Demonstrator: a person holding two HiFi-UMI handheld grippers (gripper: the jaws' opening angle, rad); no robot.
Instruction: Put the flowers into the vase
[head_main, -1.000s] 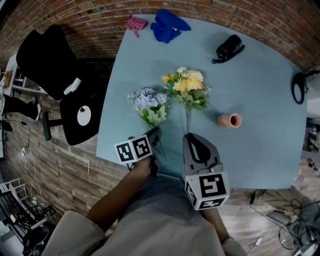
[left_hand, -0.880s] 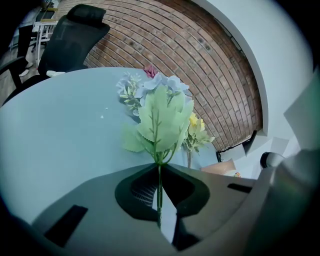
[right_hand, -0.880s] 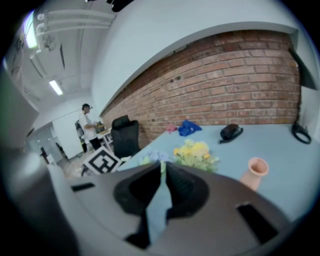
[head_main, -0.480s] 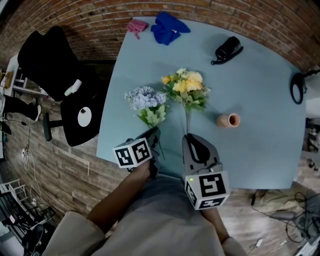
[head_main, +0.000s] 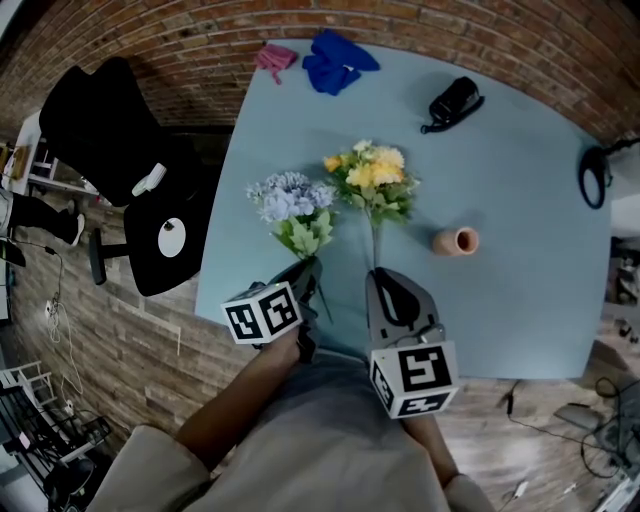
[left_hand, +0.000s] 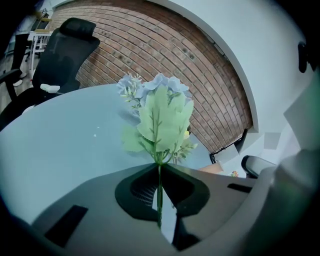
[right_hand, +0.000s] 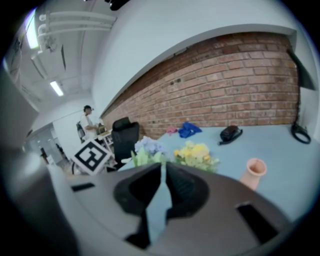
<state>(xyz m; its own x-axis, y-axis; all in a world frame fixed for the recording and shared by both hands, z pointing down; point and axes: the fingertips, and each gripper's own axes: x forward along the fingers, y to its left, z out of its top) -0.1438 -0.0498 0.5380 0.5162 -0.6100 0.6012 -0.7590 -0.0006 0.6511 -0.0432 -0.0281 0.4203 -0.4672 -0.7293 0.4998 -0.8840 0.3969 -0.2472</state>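
Had blue flowers (head_main: 292, 198) pinched by the stem in left tongs (head_main: 308, 265), yellow flowers (head_main: 372, 170) likewise in right tongs (head_main: 376, 270), with blooms pointing far. Spotted the vase (head_main: 457, 240) on the tabletop (head_main: 520, 150), right of both, closer to right tongs.

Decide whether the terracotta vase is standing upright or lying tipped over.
Upright: in the right gripper view the vase stands on its base on the table, mouth facing up.
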